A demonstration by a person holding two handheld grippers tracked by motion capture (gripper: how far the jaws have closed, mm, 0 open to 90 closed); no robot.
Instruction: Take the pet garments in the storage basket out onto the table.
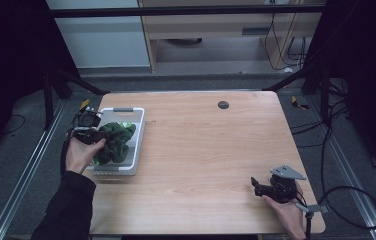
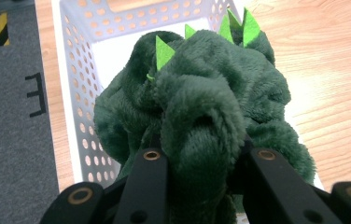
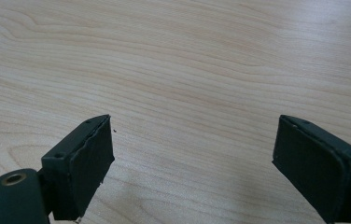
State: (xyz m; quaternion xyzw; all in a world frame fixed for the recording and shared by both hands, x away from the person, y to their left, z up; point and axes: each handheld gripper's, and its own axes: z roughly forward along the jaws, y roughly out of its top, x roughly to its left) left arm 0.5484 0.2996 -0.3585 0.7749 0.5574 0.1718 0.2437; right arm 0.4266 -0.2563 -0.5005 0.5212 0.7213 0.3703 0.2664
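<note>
A dark green plush toy (image 1: 115, 142) with bright green felt spikes sits over the white perforated basket (image 1: 139, 135) at the table's left side. My left gripper (image 1: 101, 142) is shut on a fold of the plush toy (image 2: 201, 107), whose fur bulges between the two black jaws above the white basket (image 2: 78, 93). Near the table's front right corner, my right gripper (image 1: 257, 186) rests low over bare wood. In the right gripper view the right gripper (image 3: 192, 158) stands open with nothing between its jaws.
The wooden table (image 1: 211, 150) has a small dark round cap (image 1: 223, 104) near its far edge. Grey carpet and metal rails flank the table. A cable (image 1: 346, 200) trails off the right gripper over the floor.
</note>
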